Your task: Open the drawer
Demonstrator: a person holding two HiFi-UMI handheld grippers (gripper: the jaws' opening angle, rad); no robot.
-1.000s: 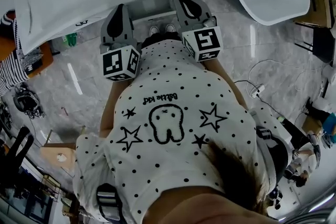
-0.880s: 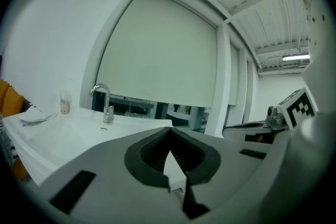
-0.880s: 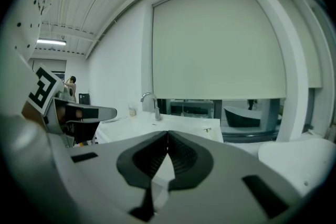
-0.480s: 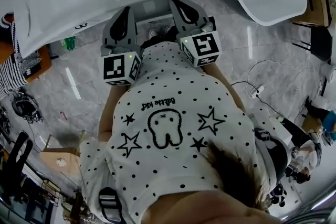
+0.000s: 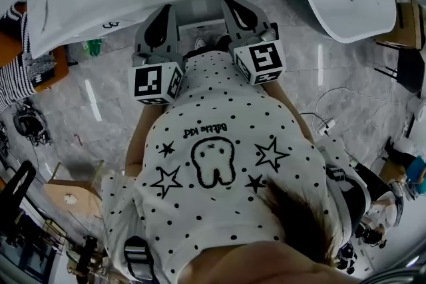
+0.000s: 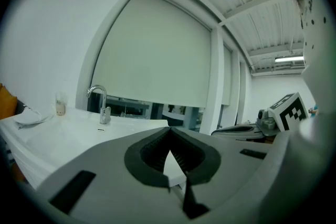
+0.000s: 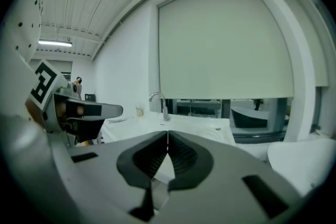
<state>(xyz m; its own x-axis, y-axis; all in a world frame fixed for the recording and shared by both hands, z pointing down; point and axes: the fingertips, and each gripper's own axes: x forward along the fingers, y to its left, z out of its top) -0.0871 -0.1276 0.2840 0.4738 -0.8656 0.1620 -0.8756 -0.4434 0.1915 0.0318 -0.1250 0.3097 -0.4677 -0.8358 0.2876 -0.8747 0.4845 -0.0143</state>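
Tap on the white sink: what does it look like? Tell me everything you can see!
The tap is shiny silver metal. It has a straight stem and a spout that curves over at the top like a hook and points down. It stands upright at the back of the white sink, in front of a window with a pale blind. A small cup stands apart from it, on its left in the left gripper view. Only the sink touches it. No water can be seen coming out.

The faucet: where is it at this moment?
In the left gripper view the faucet stands left of centre on the white counter, right of a small container.
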